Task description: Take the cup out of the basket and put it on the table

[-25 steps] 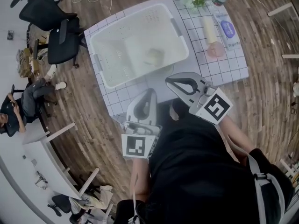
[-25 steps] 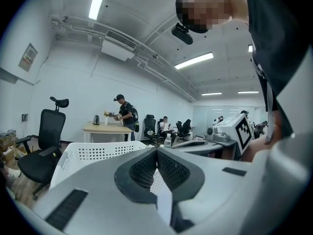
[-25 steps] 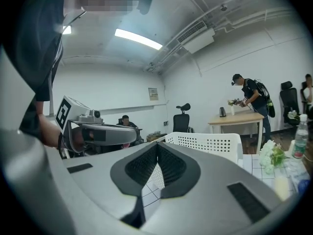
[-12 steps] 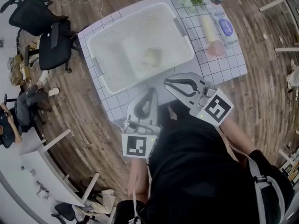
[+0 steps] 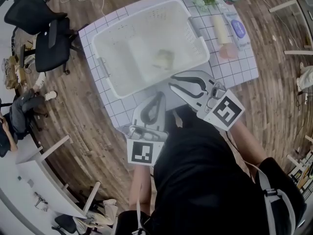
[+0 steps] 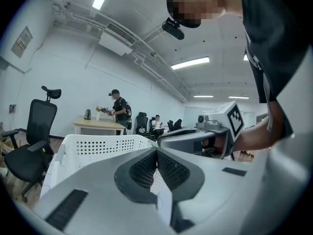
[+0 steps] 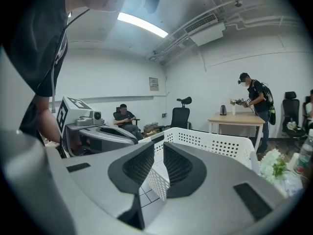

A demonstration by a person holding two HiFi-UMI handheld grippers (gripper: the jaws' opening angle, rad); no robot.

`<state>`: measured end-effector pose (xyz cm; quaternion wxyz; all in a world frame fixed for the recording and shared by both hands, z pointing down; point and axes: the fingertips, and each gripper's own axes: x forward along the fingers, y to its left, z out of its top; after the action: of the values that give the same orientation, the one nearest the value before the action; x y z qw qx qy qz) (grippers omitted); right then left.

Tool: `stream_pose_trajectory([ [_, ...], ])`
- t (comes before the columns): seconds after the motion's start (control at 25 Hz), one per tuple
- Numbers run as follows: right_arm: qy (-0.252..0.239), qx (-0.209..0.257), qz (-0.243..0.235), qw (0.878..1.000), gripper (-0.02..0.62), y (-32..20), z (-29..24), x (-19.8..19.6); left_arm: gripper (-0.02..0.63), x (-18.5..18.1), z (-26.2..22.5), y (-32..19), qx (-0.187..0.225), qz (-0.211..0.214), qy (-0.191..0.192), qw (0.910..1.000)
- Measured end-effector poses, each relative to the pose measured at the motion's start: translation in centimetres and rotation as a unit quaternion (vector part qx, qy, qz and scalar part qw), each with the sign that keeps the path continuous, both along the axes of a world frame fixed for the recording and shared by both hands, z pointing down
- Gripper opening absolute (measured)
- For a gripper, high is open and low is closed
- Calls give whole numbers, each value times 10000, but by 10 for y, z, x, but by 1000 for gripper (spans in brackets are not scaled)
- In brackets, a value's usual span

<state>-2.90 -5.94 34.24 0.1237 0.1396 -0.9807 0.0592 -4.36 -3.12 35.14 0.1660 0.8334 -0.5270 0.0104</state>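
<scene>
Lying inside the white basket [image 5: 122,58] on the bench [image 5: 235,68], the cup [image 5: 164,58] is left untouched; the left gripper [image 5: 159,97] is held pressed together near the basket, and the right gripper [image 5: 172,82] is being opened, nothing between its jaws

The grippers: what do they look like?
The left gripper and right gripper are pale grey wedges with dark ribbed pads; each carries a white cube with black square markers. The person's top is black. The right jaws are opening, empty.
</scene>
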Motion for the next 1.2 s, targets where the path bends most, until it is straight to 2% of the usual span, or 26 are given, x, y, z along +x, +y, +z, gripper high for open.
stream_pose_trajectory([
  [0.28,206,134,-125,9996,85,-14,1,-9,9,-3,7,1,-12,5,21,10000],
  [0.6,674,562,-404,9953,119,-46,3,-18,9,-3,9,3,5,67,63,10000],
  [0.88,1575,1306,-1239,9710,163,-59,11,-30,9,-6,14,6,-59,58,63,9999],
  [1.08,1852,1362,-1723,9579,174,-64,30,-43,9,-7,19,10,-112,48,82,9999],
  [1.2,2128,1359,-2033,9460,184,-65,47,-47,9,-5,20,10,-109,54,110,9999],
])
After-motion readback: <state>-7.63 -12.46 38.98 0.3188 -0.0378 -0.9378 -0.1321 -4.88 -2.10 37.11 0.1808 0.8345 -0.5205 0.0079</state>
